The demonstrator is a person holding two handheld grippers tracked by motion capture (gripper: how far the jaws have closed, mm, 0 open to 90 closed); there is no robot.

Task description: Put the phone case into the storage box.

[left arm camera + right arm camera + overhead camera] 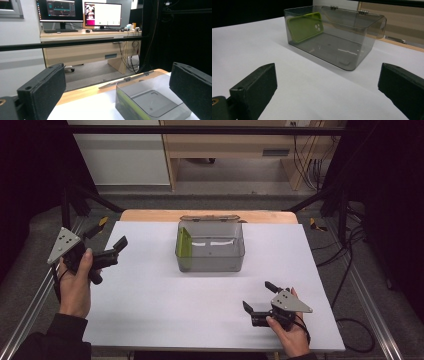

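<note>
High view: my left gripper [119, 245] is up at the table's [150, 320] left edge, jaws spread, nothing in them, well apart from the clear box [211, 246]. My right gripper [259, 296] sits low over the near right of the table, jaws wide, holding nothing. Box stands mid-table toward the far edge, lid swung back, green phone case [184, 243] leaning on edge against its left wall. Left gripper view: jaws wide apart, box [150, 100] ahead between them, untouched. Right gripper view: jaws wide, bare table between, box [337, 37] ahead, case [305, 26] tilted inside at its left end.
</note>
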